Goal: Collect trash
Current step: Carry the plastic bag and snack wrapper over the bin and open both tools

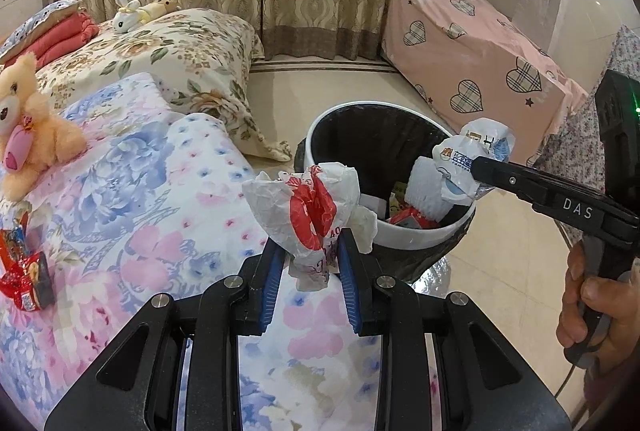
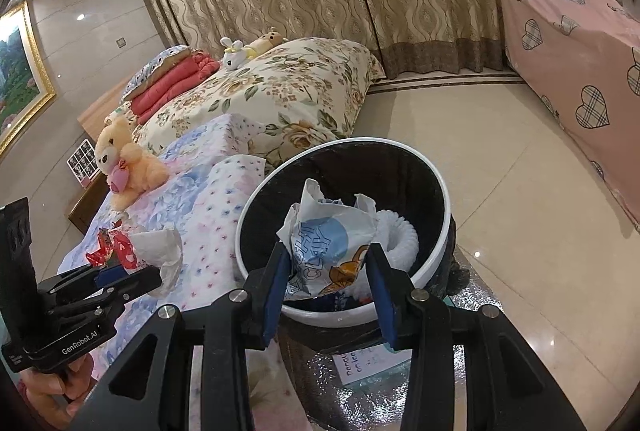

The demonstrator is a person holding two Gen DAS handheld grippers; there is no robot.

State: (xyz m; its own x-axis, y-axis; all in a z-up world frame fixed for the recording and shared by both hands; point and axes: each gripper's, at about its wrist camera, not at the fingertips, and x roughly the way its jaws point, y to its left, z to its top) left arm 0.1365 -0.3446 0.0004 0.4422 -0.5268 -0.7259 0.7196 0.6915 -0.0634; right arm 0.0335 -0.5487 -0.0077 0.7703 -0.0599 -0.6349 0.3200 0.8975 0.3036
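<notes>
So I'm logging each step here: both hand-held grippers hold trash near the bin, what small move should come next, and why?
Probably open the right hand-held gripper: its blue-printed wrapper already hangs over the bin's open mouth, so it should drop in. The left hand-held gripper holds its red-and-white wrapper short of the rim, above the bedspread, so it seems to need moving over first.

We see our left gripper (image 1: 308,267) as black linkages with silver screws and blue ribbed pads (image 1: 269,287). Our right gripper (image 2: 330,285) matches, marked "DAS"; bare-skinned hands (image 1: 592,307) show.
</notes>
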